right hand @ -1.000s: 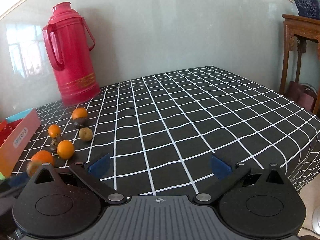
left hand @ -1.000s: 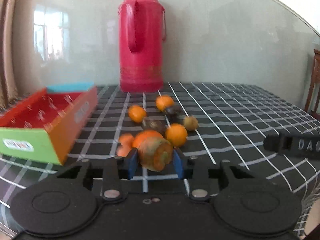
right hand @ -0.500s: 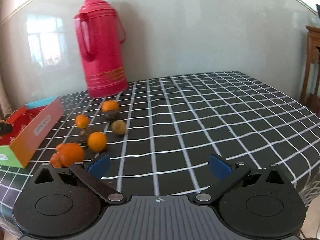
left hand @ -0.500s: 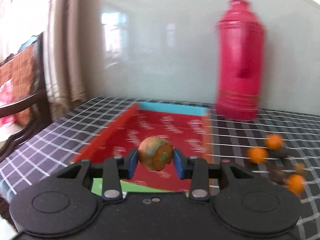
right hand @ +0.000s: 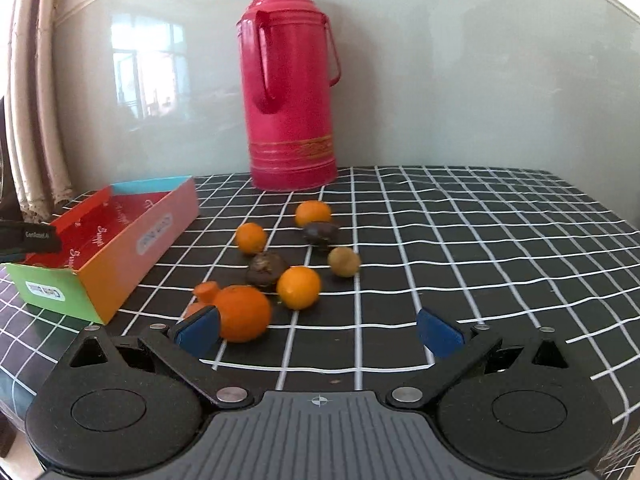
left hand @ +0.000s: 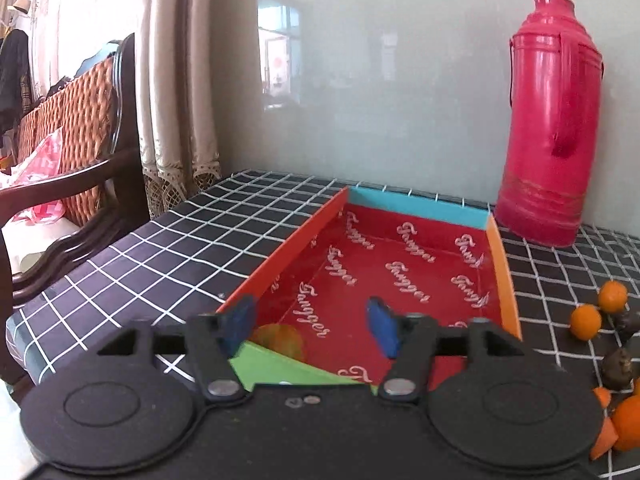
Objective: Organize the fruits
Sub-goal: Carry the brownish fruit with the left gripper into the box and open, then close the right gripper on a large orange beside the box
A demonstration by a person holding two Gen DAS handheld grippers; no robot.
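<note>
My left gripper is open above the near end of the red-lined cardboard box. A greenish-orange fruit lies in the box's near left corner, just below the left finger. My right gripper is open and empty, low over the table. A large orange sits just inside its left fingertip. More oranges, dark fruits and a small green fruit lie scattered beyond. The box also shows in the right wrist view, with the left gripper's edge over it.
A tall red thermos stands at the back against the wall, also in the left wrist view. Carrot pieces lie beside the large orange. A wooden chair stands off the table's left edge. The checked tablecloth stretches right.
My left gripper opened and let the greenish-orange fruit drop into the box. My right gripper moved left and closer to the scattered fruits, so the large orange is now by its left finger.
</note>
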